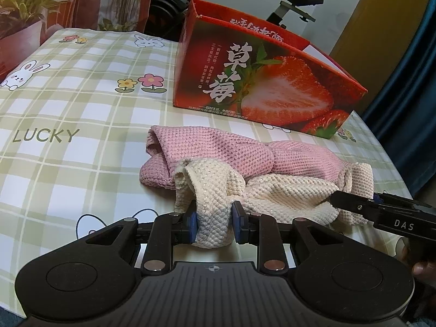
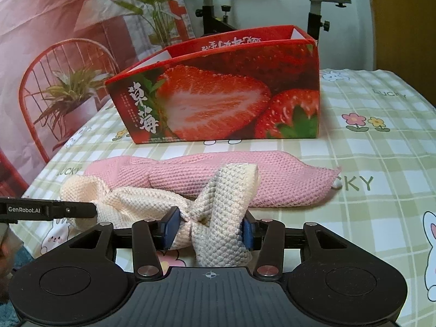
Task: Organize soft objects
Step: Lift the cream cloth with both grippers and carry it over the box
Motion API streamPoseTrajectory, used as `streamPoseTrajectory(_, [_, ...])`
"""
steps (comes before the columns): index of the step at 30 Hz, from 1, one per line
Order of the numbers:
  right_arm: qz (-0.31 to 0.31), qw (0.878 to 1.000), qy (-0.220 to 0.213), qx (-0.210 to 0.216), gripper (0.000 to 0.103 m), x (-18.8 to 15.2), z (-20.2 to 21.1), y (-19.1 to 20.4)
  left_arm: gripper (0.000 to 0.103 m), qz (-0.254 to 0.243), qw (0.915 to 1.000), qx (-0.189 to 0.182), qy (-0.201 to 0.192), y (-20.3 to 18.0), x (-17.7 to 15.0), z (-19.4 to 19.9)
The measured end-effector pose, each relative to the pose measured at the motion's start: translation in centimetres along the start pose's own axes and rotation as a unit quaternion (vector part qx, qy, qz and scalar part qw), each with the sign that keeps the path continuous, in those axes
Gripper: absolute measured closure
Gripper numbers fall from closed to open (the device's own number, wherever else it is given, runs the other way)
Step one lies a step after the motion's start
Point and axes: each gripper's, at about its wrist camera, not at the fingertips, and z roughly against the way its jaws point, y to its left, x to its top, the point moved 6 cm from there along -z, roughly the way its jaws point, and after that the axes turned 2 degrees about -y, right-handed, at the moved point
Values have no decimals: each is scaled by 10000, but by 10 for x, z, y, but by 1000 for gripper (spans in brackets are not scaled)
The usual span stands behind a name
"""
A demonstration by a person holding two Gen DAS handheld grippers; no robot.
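Cream cloth (image 1: 215, 218) sits clamped in your left gripper (image 1: 214, 222) and right gripper (image 2: 208, 227); lift it over the strawberry box (image 2: 218, 95) behind.

Supporting surface: a table covered by a green-and-white checked cloth (image 1: 81, 114) printed with rabbits, flowers and the word LUCKY. Directly on it, beyond the jaws, stands an open red strawberry box (image 1: 261, 81). Between box and jaws lies a pink knitted cloth (image 1: 218, 152), with a cream knitted cloth (image 1: 280, 190) overlapping its near edge.
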Motion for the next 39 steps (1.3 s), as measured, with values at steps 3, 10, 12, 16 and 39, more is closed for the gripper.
streamPoseTrajectory(3, [73, 9999, -87, 18, 68, 2, 3, 4, 77, 27, 10000, -53, -34, 0, 1, 2])
streamPoseTrajectory(10, [202, 9990, -402, 46, 71, 25, 15, 8, 77, -186, 9985, -248, -448, -12, 21, 23])
streamPoseTrajectory(12, [220, 9984, -516, 55, 71, 37, 20, 7, 77, -289, 9973, -313, -602, -17, 31, 30])
streamPoseTrajectory(16, [285, 9968, -740, 73, 71, 66, 26, 7, 77, -465, 9937, -439, -920, -29, 60, 42])
streamPoseTrajectory(39, [766, 9913, -1041, -237, 71, 220, -19, -11, 78, -856, 9883, -375, -1202, -58, 198, -3])
